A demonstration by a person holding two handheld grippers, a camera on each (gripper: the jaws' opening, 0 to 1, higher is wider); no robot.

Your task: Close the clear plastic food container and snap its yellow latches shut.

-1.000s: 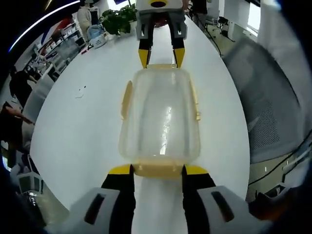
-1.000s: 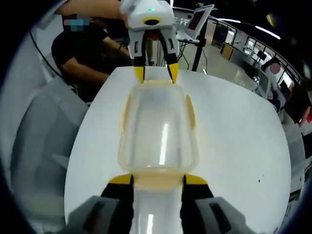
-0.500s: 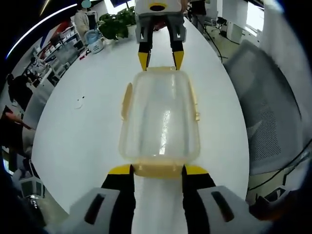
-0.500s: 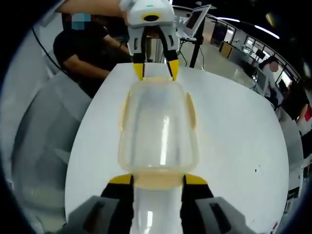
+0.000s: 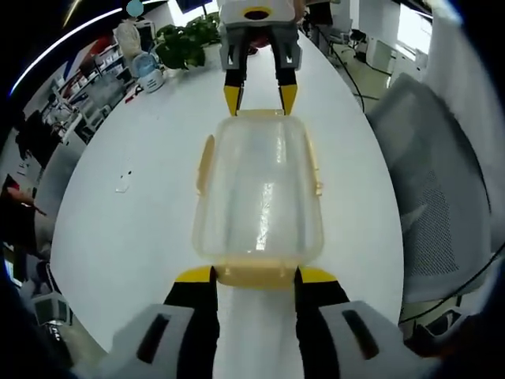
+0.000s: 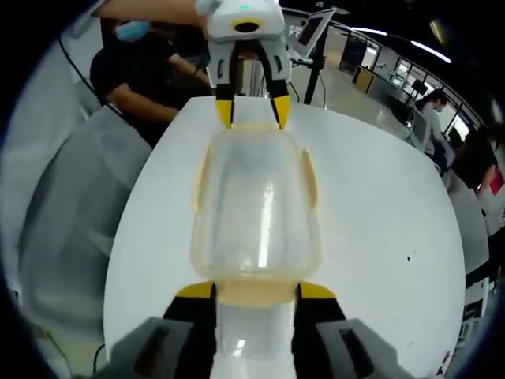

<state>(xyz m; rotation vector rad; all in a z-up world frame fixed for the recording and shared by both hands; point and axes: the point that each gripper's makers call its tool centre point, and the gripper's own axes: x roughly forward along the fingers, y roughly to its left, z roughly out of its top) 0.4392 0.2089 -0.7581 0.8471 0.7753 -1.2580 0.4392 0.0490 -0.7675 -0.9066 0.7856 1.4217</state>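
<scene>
Progress: the lid sits on the container (image 5: 259, 189), so closing looks done. Latches are harder to call. The two side latches (image 5: 204, 162) in the left gripper view look splayed a bit off the walls, so prob not snapped yet. The end latch (image 5: 254, 274) at lower centre lies between the left tongs (image 5: 254, 276); can't tell if it's clicked. Judgement: roughly halfway, snapping left to do.

Position: container sits mid-frame on the white tabletop (image 5: 134, 205), long axis running bottom to top in both views. Left tongs are wide, tips flanking the near end latch, touching or just beside it, not clearly gripping. Right tongs (image 5: 260, 95) show at top centre of the left gripper view, also wide, tips either side of the far end.

Right gripper view mirrors this: right tongs (image 6: 256, 291) wide at the bottom, astride their end latch (image 6: 256, 293); left tongs at top centre, on the far end of the container.
</scene>
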